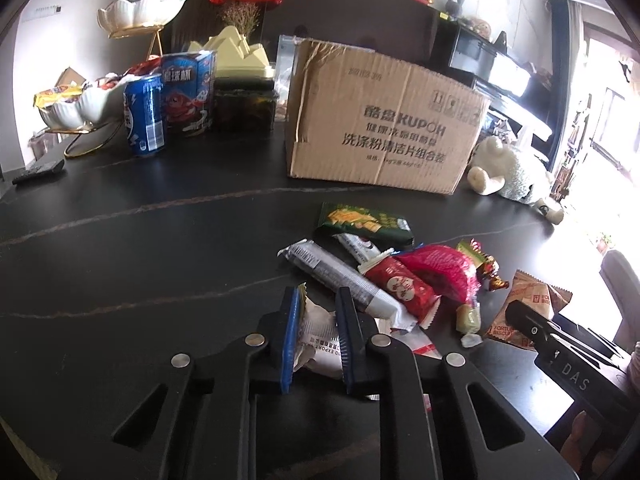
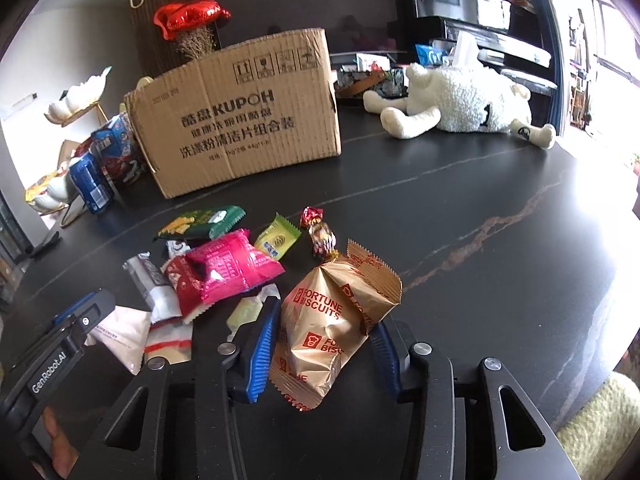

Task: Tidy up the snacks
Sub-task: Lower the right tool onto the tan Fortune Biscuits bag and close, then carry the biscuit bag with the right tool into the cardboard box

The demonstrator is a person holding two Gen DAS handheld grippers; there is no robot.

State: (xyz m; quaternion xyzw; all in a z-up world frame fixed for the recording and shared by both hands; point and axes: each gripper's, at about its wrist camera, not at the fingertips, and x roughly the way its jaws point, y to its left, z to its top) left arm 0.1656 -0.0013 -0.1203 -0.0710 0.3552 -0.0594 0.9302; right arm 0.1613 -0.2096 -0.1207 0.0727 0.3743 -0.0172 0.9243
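Right wrist: biscuit packet between claw fingers

Your left gripper's blue ribbed pads cover both flanks of the crumpled white snack wrapper between them, so you cannot read its print beyond a few letters. In the left wrist view, your right gripper is cut off by the frame's lower right edge and hides part of the gold foil biscuit packet. The long silver-and-white bar wrapper has its near end tucked behind your left gripper's right finger. The brown corrugated cardboard box hides its own interior from both cameras and blocks part of the blue-and-red printed carton behind it. The window side is blown out to white.
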